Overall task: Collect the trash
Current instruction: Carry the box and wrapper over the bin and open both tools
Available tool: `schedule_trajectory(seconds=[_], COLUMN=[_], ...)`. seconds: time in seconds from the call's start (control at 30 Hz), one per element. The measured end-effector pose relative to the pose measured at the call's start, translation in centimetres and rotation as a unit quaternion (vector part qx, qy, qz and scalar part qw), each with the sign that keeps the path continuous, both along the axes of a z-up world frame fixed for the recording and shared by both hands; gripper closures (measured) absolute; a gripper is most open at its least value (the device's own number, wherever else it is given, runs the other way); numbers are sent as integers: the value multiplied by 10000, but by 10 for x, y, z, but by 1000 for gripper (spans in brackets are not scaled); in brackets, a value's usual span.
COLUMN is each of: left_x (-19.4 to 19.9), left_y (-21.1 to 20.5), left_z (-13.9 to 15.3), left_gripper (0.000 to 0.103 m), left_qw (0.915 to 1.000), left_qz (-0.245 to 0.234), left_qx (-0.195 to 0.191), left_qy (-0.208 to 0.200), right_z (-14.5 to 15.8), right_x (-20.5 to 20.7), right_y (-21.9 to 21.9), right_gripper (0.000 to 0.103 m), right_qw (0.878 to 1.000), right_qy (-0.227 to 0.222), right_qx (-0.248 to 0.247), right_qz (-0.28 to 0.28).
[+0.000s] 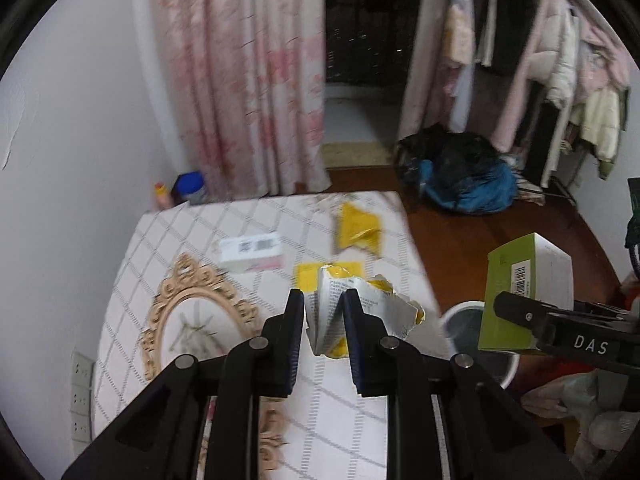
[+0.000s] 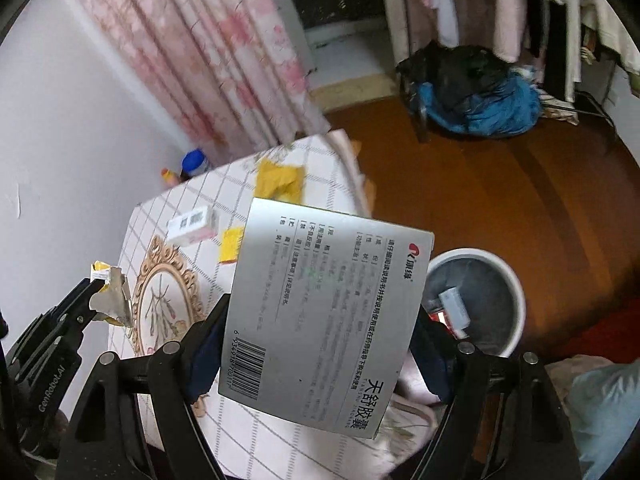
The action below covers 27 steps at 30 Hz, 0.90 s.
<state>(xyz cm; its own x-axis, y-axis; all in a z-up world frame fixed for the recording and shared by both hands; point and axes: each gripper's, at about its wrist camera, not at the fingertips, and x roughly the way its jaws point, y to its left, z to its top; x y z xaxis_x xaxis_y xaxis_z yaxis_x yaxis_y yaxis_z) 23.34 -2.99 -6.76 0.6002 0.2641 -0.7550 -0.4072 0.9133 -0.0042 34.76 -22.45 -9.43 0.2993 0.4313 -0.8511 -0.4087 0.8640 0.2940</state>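
Bedroom, checked cloth on the table [image 1: 168,232], wood floor, white bin [image 2: 516,280] on the floor just off the table's near right corner; I carry trash in both grippers.

Left gripper [image 1: 322,320] clenched on a torn yellow-and-silver wrapper [image 1: 376,308], over the table edge, left of the bin. Right gripper [image 2: 316,344] clamps a silver-and-green medicine box [image 2: 324,312] right beside the bin rim, above it. To do it well I'd bring the box fully over the bin mouth, then let go, then swing the wrapper across. Left behind on the table, far from the bin: yellow packet [image 1: 358,228], small white box [image 1: 250,252], yellow card [image 1: 308,274]. Readable: "天舒胶囊", "康缘", barcode on the box; "DAS" and "GenRobot.AI" on the grippers.
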Motion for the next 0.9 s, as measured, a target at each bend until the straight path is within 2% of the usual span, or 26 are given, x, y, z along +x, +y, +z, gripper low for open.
schedule_trajectory(seconds=[0.17,0.3,0.43,0.57,0.77,0.9], left_x=[35,66,100,129,168,183], left_y=[-52,-90,-126,-150,-170,-174], left_z=[4,-12,-46,-88,-153,-177], left_gripper=[86,86,86,86,85,84], left_qw=[9989,9968,9932,9878,9713,9619], left_qz=[-465,-769,-1048,-1213,-1416,-1476], left_qx=[-79,-205,-369,-636,-1206,-1447], left_qy=[-73,61,358,743,1482,1787], right_z=[5,-14,-52,-105,-183,-222], right_x=[17,37,61,85,111,126], right_y=[-65,-117,-156,-182,-204,-206], right_gripper=[21,21,21,21,21,20], right_qw=[9992,9969,9934,9880,9767,9708], right_qy=[-62,89,434,918,1583,1866], right_qx=[-76,-213,-353,-381,-480,-548], right_qz=[-392,-746,-1001,-1182,-1371,-1404])
